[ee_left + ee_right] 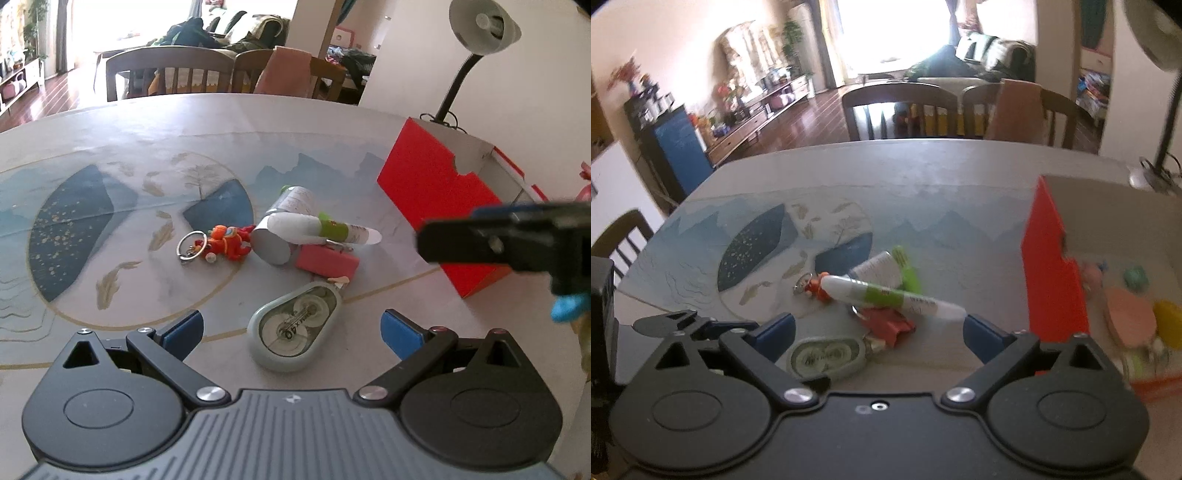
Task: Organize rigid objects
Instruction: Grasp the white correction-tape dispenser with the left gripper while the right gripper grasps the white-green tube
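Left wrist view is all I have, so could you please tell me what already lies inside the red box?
Observer: The right wrist view looks into the red box: a flat pink round piece, a yellow piece and a small teal piece, all blurred.
Operator: Thank you. Are the right tongs open?
Observer: Yes, the right tongs stand wide open, gripping nothing.
Operator: What lies nearest them?
Observer: The white end of the green-and-white tube lies close by their right finger pad.

Left tool (291,330): black linkage arms, silver rivets, blue finger pads, ribbed grey-blue housing. Right tool (879,334): same black arms and blue pads, plain black housing.
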